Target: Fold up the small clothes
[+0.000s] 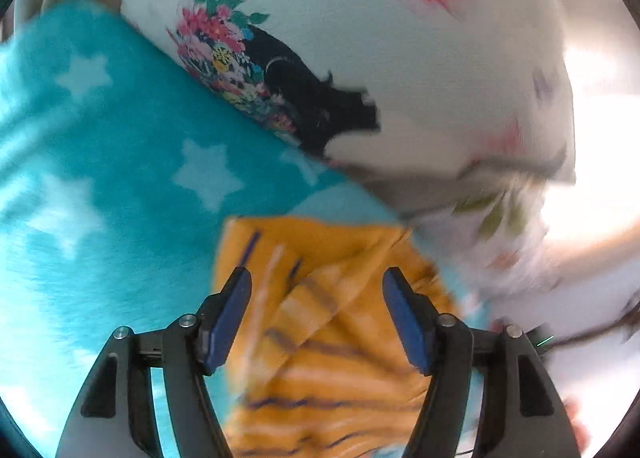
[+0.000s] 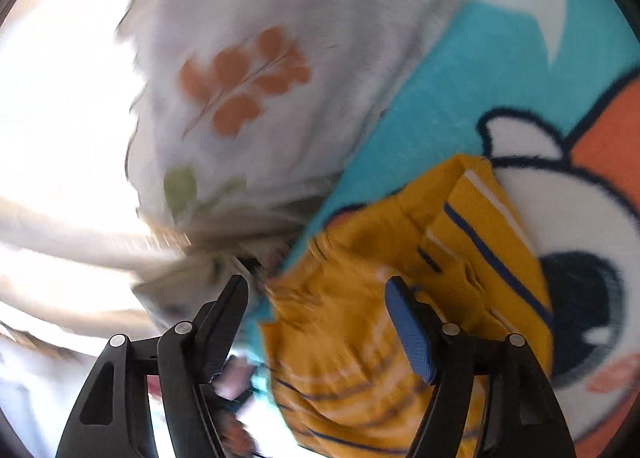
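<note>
A small mustard-yellow garment with blue and white stripes (image 1: 320,322) lies crumpled on a turquoise blanket with white stars (image 1: 120,162). My left gripper (image 1: 316,282) is open, its fingers standing apart just above the garment. The same garment shows in the right wrist view (image 2: 360,322), lying on the turquoise blanket with a cartoon face (image 2: 560,194). My right gripper (image 2: 316,290) is open over the garment's left part. Both views are blurred by motion.
A white pillow with a black cat and flowers print (image 1: 360,58) lies beyond the garment. A white cloth with orange and green leaves (image 2: 248,98) lies crumpled at the blanket's edge, also in the left wrist view (image 1: 500,218).
</note>
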A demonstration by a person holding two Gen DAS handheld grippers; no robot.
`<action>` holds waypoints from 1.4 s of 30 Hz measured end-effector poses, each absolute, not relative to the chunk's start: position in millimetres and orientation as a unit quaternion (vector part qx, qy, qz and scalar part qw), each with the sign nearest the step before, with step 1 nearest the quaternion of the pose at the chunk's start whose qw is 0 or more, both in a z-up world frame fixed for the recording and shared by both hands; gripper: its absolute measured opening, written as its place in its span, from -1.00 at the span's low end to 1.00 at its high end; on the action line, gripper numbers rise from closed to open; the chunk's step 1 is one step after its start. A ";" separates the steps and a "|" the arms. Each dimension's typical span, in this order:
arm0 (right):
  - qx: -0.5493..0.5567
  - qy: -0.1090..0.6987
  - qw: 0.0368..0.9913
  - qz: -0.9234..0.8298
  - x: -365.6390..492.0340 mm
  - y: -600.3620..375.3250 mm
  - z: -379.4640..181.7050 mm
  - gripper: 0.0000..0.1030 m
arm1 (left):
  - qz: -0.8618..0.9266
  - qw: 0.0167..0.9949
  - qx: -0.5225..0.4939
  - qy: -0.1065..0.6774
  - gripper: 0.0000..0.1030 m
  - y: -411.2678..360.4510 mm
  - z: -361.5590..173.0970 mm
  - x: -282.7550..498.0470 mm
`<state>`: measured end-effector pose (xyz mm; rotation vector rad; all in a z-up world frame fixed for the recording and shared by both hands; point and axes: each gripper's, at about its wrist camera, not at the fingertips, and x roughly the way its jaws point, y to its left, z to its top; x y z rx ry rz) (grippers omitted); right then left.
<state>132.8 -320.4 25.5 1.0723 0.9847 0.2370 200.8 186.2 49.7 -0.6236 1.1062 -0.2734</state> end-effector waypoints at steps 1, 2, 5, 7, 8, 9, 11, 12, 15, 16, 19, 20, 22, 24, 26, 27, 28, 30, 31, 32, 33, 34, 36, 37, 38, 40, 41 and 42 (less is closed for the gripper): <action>0.456 0.463 0.753 0.106 125.7 -315.9 32.4 0.47 | -0.125 0.802 -0.264 0.520 0.30 185.7 51.4 193.0; 0.427 0.475 0.762 0.103 118.2 -312.4 37.3 0.47 | -0.124 0.808 -0.236 0.526 0.30 183.5 52.6 183.6; 0.338 0.518 0.781 0.079 83.2 -305.8 43.3 0.47 | -0.136 0.808 -0.197 0.538 0.31 188.6 47.9 153.4; 0.306 0.538 0.783 0.060 57.6 -306.7 37.2 0.47 | -0.156 0.800 -0.197 0.545 0.34 188.4 39.3 133.0; 0.307 0.546 0.778 0.056 45.1 -307.8 30.8 0.47 | -0.163 0.795 -0.200 0.548 0.38 187.1 35.5 127.6; 0.316 0.548 0.772 0.058 37.0 -312.0 24.8 0.47 | -0.171 0.789 -0.204 0.553 0.38 185.8 29.8 121.7; 0.341 0.550 0.760 0.063 23.5 -316.8 11.0 0.47 | -0.170 0.778 -0.211 0.567 0.38 183.3 17.4 113.6; 0.348 0.552 0.755 0.064 19.5 -318.1 3.8 0.37 | -0.163 0.773 -0.210 0.576 0.36 181.2 11.7 111.6; 0.344 0.558 0.749 0.093 17.0 -310.0 -0.6 -0.74 | -0.137 0.766 -0.170 0.604 -0.76 173.4 6.6 108.9; 0.323 0.564 0.755 0.086 16.8 -308.5 -0.1 -0.78 | -0.126 0.766 -0.163 0.609 -0.78 176.6 8.0 108.6; 0.243 0.576 0.781 0.017 24.7 -310.7 14.2 -0.84 | -0.087 0.774 -0.161 0.606 -0.78 191.2 15.1 110.0; 0.208 0.577 0.790 -0.021 27.0 -317.4 17.5 -0.82 | -0.074 0.778 -0.161 0.602 -0.77 197.8 17.8 109.9; 0.191 0.573 0.793 -0.073 28.2 -331.0 22.1 -0.66 | -0.066 0.780 -0.176 0.596 -0.62 210.1 23.1 107.9; 0.191 0.557 0.802 -0.101 24.2 -343.0 33.8 -0.56 | -0.066 0.787 -0.187 0.585 -0.49 220.0 31.8 102.9; 0.208 0.532 0.816 -0.093 18.8 -347.3 49.1 -0.56 | -0.054 0.803 -0.178 0.567 -0.45 227.5 46.6 97.0; 0.208 0.519 0.825 -0.085 18.1 -344.1 58.9 -0.55 | -0.054 0.811 -0.172 0.556 -0.41 228.7 55.4 95.8; 0.205 0.511 0.831 -0.073 20.0 -338.4 65.4 -0.55 | -0.058 0.818 -0.172 0.546 -0.38 226.8 63.5 98.1; 0.197 0.499 0.844 -0.031 31.9 -316.7 77.6 -0.55 | -0.086 0.829 -0.170 0.525 -0.18 210.5 76.9 105.5; 0.194 0.497 0.846 -0.008 40.7 -303.8 79.8 -0.56 | -0.107 0.832 -0.166 0.518 -0.14 200.9 81.9 112.7; 0.189 0.498 0.846 0.018 53.8 -286.0 80.2 -0.56 | -0.126 0.834 -0.158 0.514 -0.09 188.4 85.0 121.2; 0.183 0.501 0.845 0.033 67.7 -262.5 78.0 -0.56 | -0.139 0.834 -0.149 0.513 -0.08 171.6 85.3 131.3; 0.174 0.505 0.844 0.046 80.5 -246.4 75.9 -0.56 | -0.156 0.834 -0.136 0.511 -0.08 156.0 84.3 142.2; 0.154 0.510 0.843 0.068 107.2 -214.9 69.3 -0.56 | -0.181 0.834 -0.113 0.509 -0.07 129.8 76.2 161.6; 0.146 0.516 0.841 0.076 122.8 -203.5 65.5 -0.56 | -0.185 0.830 -0.101 0.516 -0.07 117.7 67.1 175.9; 0.141 0.522 0.837 0.081 135.9 -195.5 60.0 -0.56 | -0.183 0.829 -0.094 0.520 -0.07 111.5 62.6 183.8; 0.122 0.539 0.829 0.081 166.5 -180.6 45.8 -0.55 | -0.149 0.838 -0.070 0.521 -0.07 109.3 51.1 205.1; 0.104 0.548 0.827 0.070 177.6 -177.5 39.3 -0.54 | -0.120 0.844 -0.059 0.520 -0.07 113.6 45.8 215.9; 0.086 0.558 0.823 0.051 190.7 -177.2 31.8 -0.54 | -0.095 0.846 -0.060 0.521 -0.07 121.4 40.0 225.0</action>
